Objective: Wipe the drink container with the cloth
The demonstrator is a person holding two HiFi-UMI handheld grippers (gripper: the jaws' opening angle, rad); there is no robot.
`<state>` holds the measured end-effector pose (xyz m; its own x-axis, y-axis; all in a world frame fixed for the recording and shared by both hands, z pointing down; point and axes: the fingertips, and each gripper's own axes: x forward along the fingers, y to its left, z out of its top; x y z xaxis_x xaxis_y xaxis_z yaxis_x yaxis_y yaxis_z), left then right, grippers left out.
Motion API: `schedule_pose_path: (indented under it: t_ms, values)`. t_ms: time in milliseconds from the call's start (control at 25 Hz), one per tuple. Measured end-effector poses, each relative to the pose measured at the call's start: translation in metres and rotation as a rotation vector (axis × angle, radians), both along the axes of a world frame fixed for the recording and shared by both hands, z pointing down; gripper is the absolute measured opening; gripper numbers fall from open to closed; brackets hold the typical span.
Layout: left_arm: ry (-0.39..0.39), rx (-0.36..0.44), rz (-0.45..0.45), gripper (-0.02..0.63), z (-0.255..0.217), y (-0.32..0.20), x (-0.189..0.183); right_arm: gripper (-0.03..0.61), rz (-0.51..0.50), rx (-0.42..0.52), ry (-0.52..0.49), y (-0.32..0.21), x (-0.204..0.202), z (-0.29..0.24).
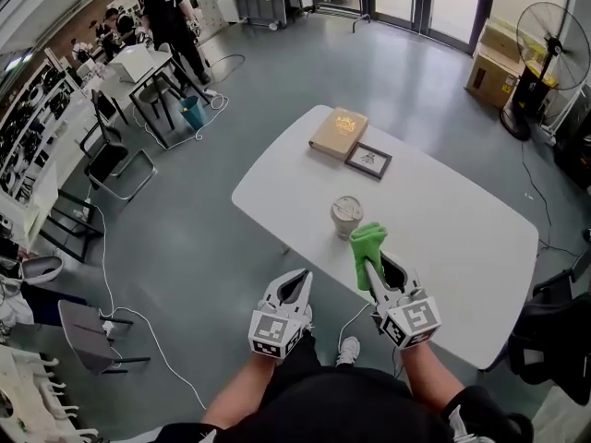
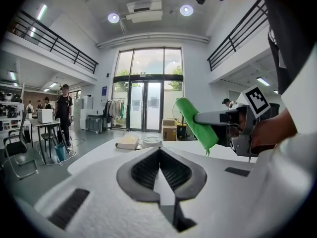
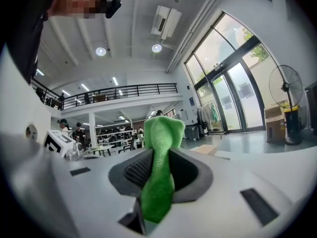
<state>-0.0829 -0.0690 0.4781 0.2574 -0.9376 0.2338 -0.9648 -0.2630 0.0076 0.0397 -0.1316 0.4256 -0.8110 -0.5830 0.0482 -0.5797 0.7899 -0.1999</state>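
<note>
The drink container, a pale lidded cup, stands near the middle of the white table; it also shows in the left gripper view as the cup. My right gripper is shut on a green cloth, which hangs just right of the cup and nearer to me, apart from it. In the right gripper view the cloth sticks up between the jaws of my right gripper. My left gripper hovers off the table's near-left edge, shut and empty, its jaws meeting.
A tan book and a small framed picture lie at the table's far end. A standing fan and cardboard boxes are at the back right. Desks, chairs and people fill the left side.
</note>
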Motion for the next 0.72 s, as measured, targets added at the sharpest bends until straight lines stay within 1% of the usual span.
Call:
schedule_pose_path:
  t_ms: [120, 200, 400, 560, 720]
  values:
    - [0.012, 0.02, 0.043, 0.009, -0.006, -0.024, -0.009, 0.1, 0.041, 0.015, 0.006, -0.018, -0.007, -0.003]
    - [0.03, 0.028, 0.072, 0.009, -0.011, -0.039, -0.015, 0.101, 0.07, 0.0, 0.007, -0.029, -0.012, -0.003]
    - [0.037, 0.018, 0.16, 0.009, -0.011, -0.069, -0.029, 0.1, 0.164, -0.077, 0.007, -0.055, -0.026, 0.009]
    - [0.037, 0.009, 0.219, 0.009, -0.007, -0.089, -0.051, 0.1, 0.24, -0.147, -0.014, -0.07, -0.038, 0.019]
    - [0.042, -0.005, 0.288, 0.009, 0.001, -0.103, -0.058, 0.1, 0.326, -0.201, -0.041, -0.079, -0.032, 0.028]
